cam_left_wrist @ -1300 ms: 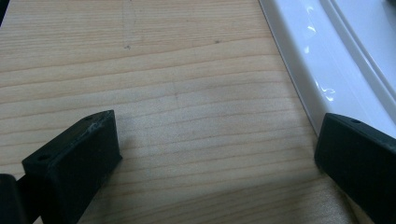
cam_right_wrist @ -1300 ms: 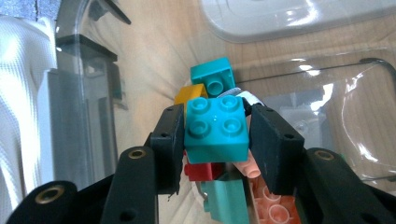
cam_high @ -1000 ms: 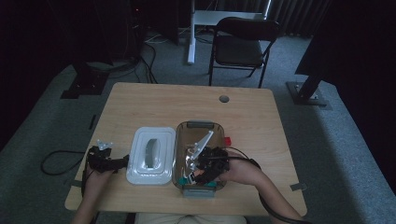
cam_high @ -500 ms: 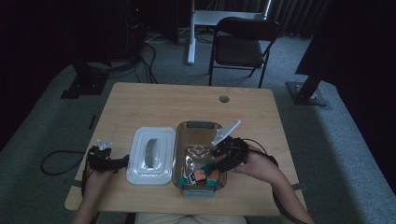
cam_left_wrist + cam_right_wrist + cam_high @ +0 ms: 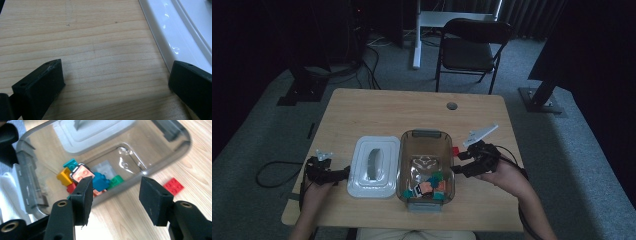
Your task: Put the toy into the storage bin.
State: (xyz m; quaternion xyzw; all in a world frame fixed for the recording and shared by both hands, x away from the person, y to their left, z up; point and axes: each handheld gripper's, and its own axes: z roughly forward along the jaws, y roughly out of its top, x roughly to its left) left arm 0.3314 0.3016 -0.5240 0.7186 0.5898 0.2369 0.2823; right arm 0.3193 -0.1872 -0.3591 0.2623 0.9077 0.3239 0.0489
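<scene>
- Worktop [image 5: 377, 110], light wood, carries everything; folding chair [image 5: 472, 47] stands behind it on grey carpet.
- Clear bin [image 5: 426, 139] sits mid-worktop, long axis running away from the person, with mixed bricks [image 5: 430, 186] piled at its near end: teal, orange, yellow, pink, green.
- White lid [image 5: 374, 167] lies flat just left of the bin, edges near or touching, can't tell which.
- Right tongs [image 5: 464, 161] hover just right of the bin, tips pointing left toward its wall. Jaws have just been opening and stand apart with nothing between them in the right gripper view.
- Left tongs [image 5: 343, 172] rest low at the lid's left edge, jaws wide apart and empty; the lid's rim [image 5: 170, 37] shows beside one jaw.
- Red brick [image 5: 455, 150] lies loose on the worktop outside the bin, just by its right wall. In the right gripper view the brick [image 5: 174, 186] sits just beyond the right-hand jaw, off the jaw line.
- Judgement: the right hand is far nearer; it needs a short shift away from the person to straddle that brick.
</scene>
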